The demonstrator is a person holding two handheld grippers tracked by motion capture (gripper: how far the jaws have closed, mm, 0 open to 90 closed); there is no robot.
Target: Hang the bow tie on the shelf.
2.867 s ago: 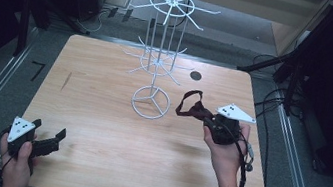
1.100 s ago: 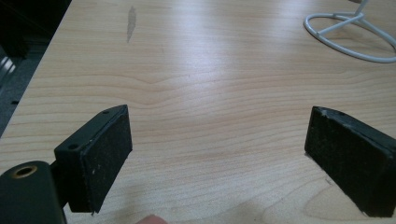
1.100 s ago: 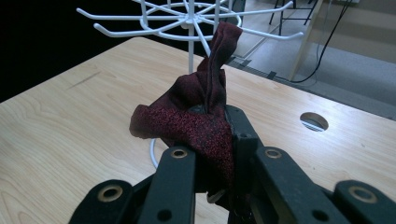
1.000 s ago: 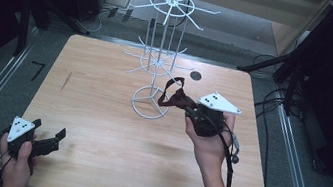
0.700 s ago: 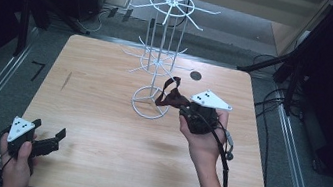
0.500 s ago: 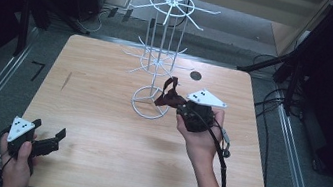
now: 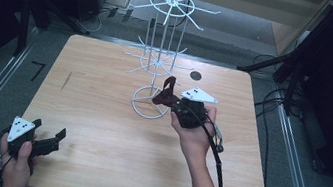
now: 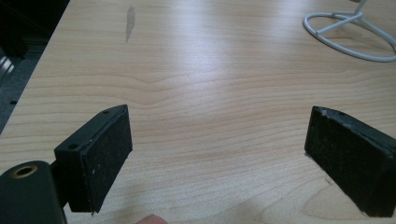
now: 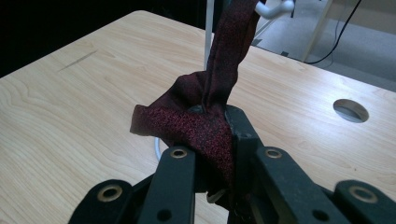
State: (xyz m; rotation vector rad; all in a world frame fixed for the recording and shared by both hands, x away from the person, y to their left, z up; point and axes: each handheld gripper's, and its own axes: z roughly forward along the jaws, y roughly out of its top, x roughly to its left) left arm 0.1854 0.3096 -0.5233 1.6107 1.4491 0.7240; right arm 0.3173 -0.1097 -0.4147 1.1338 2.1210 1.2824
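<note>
Dark red fabric strap (image 7: 163, 93), one item, is seen in the high view pinched at the front of the right tool (image 7: 177, 106), over the ring base of the white wire rack (image 7: 158, 62) near the middle of the counter (image 7: 100, 113). Its free end rises toward the rack's lower arms. One rack stands on the counter; two tools are present, one in each hand. The left tool (image 7: 45, 142) sits at the counter's near left corner, well apart from strap and rack, held by the left hand (image 7: 16, 163).

Left gripper view: the left tool (image 8: 219, 158) has its two black pads wide apart over bare wood, holding nothing. Part of the rack's ring base (image 8: 350, 35) shows at upper right.

Right gripper view: the right tool (image 9: 215, 154) is closed tight on the strap (image 9: 205, 112), which bunches at the jaws and runs up to a white rack arm (image 9: 275, 7). A round hole (image 9: 350, 110) lies in the counter to the right.
</note>
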